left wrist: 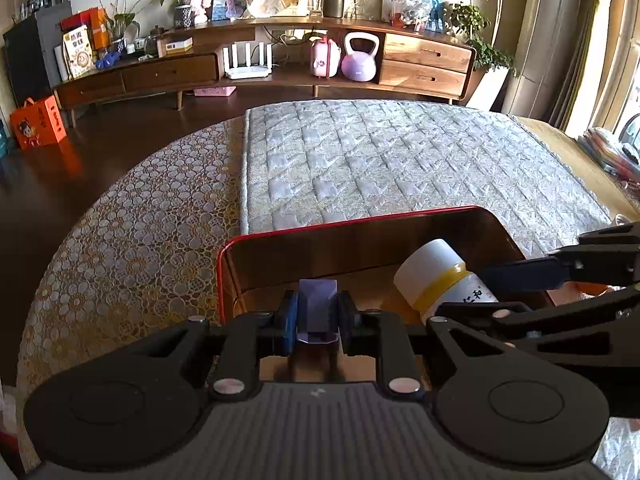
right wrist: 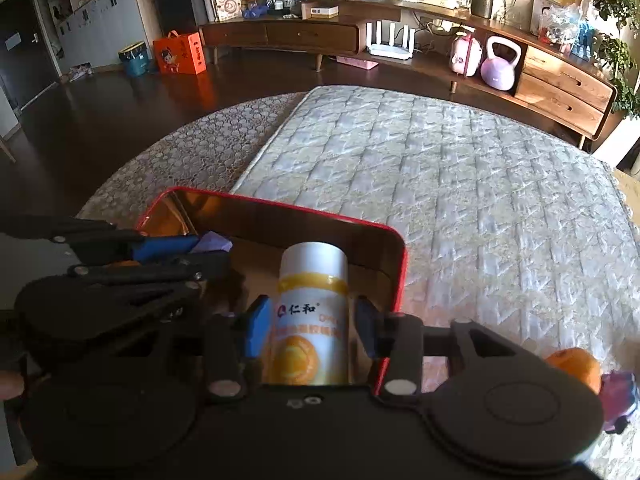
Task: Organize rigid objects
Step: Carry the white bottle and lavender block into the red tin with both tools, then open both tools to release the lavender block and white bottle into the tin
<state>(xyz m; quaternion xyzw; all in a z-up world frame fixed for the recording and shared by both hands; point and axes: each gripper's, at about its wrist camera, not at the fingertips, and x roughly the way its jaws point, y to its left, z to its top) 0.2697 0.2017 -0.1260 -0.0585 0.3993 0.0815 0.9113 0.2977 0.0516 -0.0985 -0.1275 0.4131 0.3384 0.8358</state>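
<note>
Both grippers are angled downward over a red tin box with a shiny gold inside, sitting on a table with a lacy circle-pattern cloth and a quilted pad on top. The left gripper points into the left half of the box with its blue pads squeezed tight on a small purple faceted block, kind of gem shaped and glossy, held just above the box floor. The right gripper comes in alongside it, over the right half of the box, and its two fingers sit on either side of a white plastic bottle with a yellow band under the cap and an orange picture on the label. There's a sliver of gap showing on the right side of the bottle and the left pad looks about touching it, so the claw is loosened off and not really clamping; the bottle lies tilted inside the box, cap toward the far wall. So count wise: two grippers, one box, one bottle, one purple block in hand. Off to the right on the table there's also one orange and another purple thing just beside it, too blurry to say what it is. A fingertip shows at the left edge of the right wrist view.
</note>
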